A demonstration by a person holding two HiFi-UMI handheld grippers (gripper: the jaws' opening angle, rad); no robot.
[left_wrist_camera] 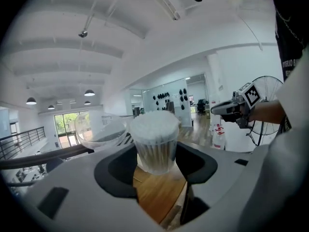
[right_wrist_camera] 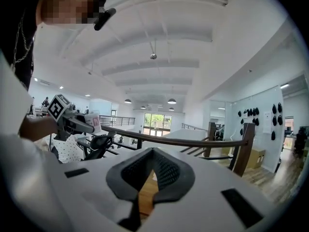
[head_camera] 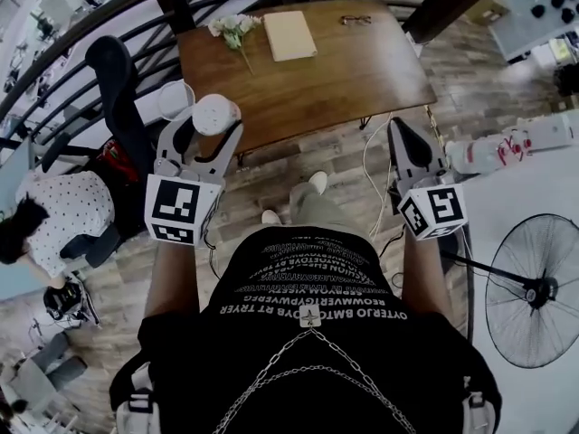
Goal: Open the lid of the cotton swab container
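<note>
While the left tongs (head_camera: pixel 204 141) pinch the cotton swab container (head_camera: pixel 215 114) by its sides, the clear cup stands upright between their two black pads (left_wrist_camera: pixel 116 170). It is packed to the brim with white swab heads. The left gripper view shows its base lifted clear of the wooden tabletop (head_camera: pixel 335 70), which lies below and beyond the container. The container's clear domed lid (head_camera: pixel 176 99) is swung open. It sits at the container's rim on the side away from the right tongs (head_camera: pixel 407 143), hollow side up like a small bowl, outside the left tongs' grip. Whether a hinge joins it to the cup I cannot tell. The right tongs are well apart from the container, off to its right at about the same height. They are pressed together with nothing between them and touch neither cup nor lid. Farther beyond the container, a spray of white flowers (head_camera: pixel 233 30), a tan book (head_camera: pixel 289 34) and a pair of glasses (head_camera: pixel 355 20) lie on the tabletop. A black office chair (head_camera: pixel 118 89) stands just left of the container, and a standing fan (head_camera: pixel 534 289) is far off to its right.
</note>
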